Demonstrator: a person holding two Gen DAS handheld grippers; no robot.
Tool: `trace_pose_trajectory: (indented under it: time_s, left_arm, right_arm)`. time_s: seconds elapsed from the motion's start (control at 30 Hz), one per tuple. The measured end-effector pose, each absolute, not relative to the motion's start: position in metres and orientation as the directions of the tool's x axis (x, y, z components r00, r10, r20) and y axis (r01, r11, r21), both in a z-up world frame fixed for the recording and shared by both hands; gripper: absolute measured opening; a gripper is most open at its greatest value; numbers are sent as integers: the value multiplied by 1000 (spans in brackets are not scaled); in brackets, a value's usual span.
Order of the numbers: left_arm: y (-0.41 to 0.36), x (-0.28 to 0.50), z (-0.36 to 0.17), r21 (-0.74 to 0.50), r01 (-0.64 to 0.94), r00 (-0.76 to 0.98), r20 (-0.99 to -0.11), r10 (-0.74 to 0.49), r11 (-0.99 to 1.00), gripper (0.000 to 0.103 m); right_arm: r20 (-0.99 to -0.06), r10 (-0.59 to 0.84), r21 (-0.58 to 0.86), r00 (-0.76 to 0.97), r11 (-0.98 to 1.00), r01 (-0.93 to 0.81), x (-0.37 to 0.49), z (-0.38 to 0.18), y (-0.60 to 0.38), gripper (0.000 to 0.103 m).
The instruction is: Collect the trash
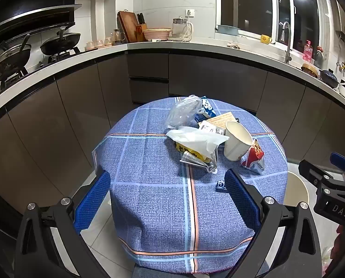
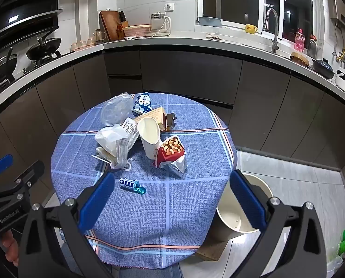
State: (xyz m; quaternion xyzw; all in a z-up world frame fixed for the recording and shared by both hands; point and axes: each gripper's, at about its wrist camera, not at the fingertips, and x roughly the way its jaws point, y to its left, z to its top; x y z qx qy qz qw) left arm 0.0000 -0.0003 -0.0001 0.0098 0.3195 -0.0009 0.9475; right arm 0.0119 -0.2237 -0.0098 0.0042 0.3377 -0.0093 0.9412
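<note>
A heap of trash lies on the far half of the round table (image 1: 149,227) with its blue checked cloth. In it are a clear plastic bag (image 1: 184,112), a white plastic bag (image 1: 195,139) over a yellow wrapper (image 1: 188,153), a tilted paper cup (image 2: 150,136), a red nut packet (image 2: 171,154), a blue carton (image 2: 142,103) and a brown cardboard box (image 2: 153,115). A small blue mint wrapper (image 2: 131,184) lies apart, nearer me. My left gripper (image 1: 167,197) and right gripper (image 2: 172,200) both hover open over the table's near half, holding nothing.
A cream waste bin (image 2: 242,213) stands on the tiled floor at the table's right side. Dark kitchen cabinets and a white counter (image 1: 195,44) curve behind the table, with pans at left and a sink tap at right. A hand (image 2: 10,250) grips the left tool.
</note>
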Motion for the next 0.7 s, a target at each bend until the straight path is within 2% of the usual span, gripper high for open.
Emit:
trace_pose_trajectory:
  time_s: [0.7]
  left_arm:
    - [0, -2, -2, 11, 11, 793, -609, -1, 1000, 95]
  right_arm:
    - [-637, -14, 3, 771, 1000, 20, 12, -10, -223, 100]
